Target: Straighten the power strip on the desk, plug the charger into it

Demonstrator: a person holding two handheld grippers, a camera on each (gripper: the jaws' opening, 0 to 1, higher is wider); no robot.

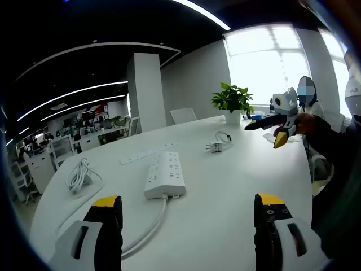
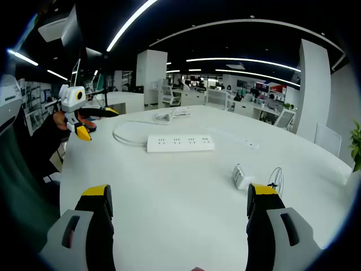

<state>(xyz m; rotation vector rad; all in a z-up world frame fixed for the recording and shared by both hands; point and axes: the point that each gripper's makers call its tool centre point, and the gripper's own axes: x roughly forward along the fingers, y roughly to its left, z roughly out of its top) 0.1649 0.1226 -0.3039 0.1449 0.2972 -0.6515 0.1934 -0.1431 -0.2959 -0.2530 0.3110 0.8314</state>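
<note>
Midway across the white worktop (image 1: 237,186) lies the power strip (image 1: 165,174), untouched, the charger (image 1: 215,147) apart from it toward the far edge. Both grippers (left gripper (image 1: 189,226), right gripper (image 2: 177,217)) hover, jaws wide and empty. Nothing begun; next, squaring the strip calls for nudging its end.

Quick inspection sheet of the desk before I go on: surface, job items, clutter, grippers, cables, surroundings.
Surface: white desk, mostly bare.
Job's things: white power strip lying flat, nothing plugged in; charger lies apart from it, not plugged in.
Clutter: potted plant at the far edge; a second, slimmer strip behind the power strip.
Grippers: left gripper open, empty, above the desk; right gripper open, empty.
Cables: strip's cord runs toward the near edge; coiled cable at the side.
Surroundings: open-plan office, pillar, bright window.
</note>
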